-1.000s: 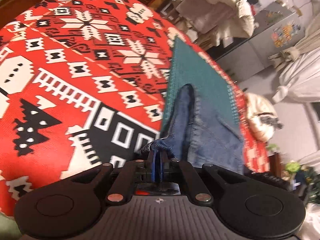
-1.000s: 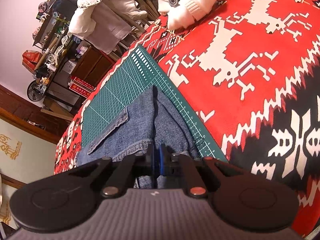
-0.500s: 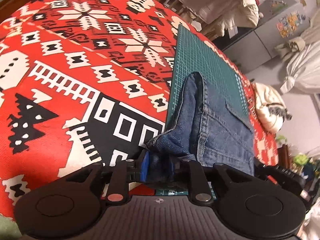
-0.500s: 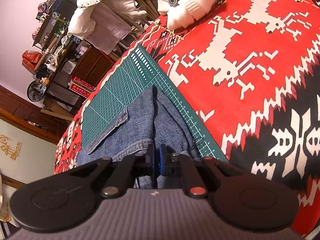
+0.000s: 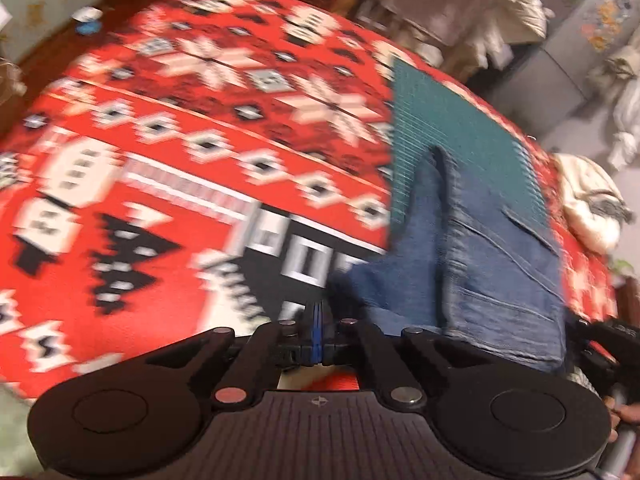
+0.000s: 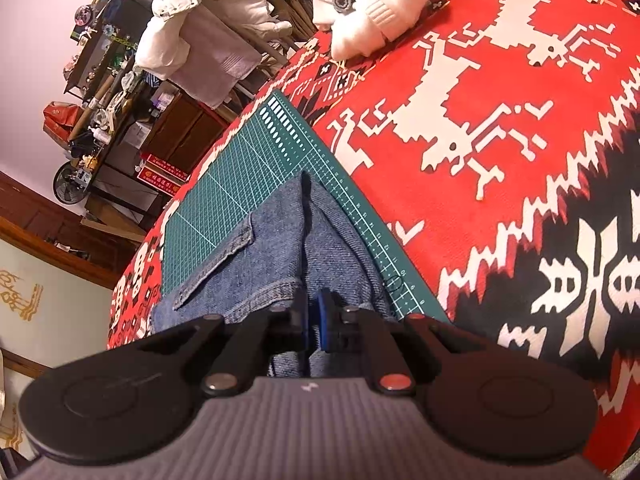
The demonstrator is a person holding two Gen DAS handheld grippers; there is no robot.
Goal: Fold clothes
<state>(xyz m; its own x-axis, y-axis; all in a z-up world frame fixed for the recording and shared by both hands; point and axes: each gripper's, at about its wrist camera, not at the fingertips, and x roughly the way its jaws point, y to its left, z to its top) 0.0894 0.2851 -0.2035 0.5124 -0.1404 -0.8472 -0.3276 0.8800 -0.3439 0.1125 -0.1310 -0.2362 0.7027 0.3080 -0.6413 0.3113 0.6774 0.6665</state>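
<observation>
The folded jeans (image 6: 280, 248) are laid on a green cutting mat (image 6: 224, 208), which rests on a red patterned blanket (image 6: 500, 128). The left gripper (image 5: 318, 322) is seen with its jaws pressed together, empty, just beside the jeans' edge; that view is blurred. The right gripper (image 6: 314, 320) has its jaws slightly parted, with denim between them. White clothes (image 6: 372, 12) are piled at the blanket's far edge.
</observation>
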